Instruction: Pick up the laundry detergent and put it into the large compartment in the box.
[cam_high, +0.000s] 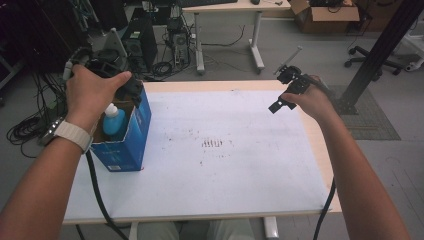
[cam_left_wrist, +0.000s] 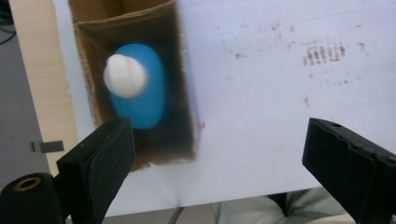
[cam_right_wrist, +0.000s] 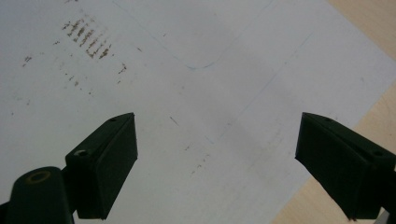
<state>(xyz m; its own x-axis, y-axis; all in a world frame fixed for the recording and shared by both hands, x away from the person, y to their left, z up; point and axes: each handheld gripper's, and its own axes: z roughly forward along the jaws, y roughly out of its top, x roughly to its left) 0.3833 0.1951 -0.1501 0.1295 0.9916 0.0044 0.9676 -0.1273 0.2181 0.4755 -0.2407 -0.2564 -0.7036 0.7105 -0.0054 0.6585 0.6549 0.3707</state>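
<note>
**Left gripper poised over boxed bottle**

We note a blue bottle (cam_left_wrist: 140, 91) with white cap standing upright inside the open blue box (cam_high: 131, 137) at the table's (cam_high: 225, 170) left edge. We judge retrieval pending: next, descend and straddle the cap. Left gripper (cam_left_wrist: 219, 163) hovers above, jaws wide apart, holding nothing. Right gripper (cam_right_wrist: 217, 163) likewise spread, empty, over bare tabletop.

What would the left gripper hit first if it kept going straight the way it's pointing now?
Probably the white sheet on the table. The left gripper points down with its fingers wide open; the open box holding the blue bottle lies off toward one finger, which might clip its rim. Depth is unclear.
</note>
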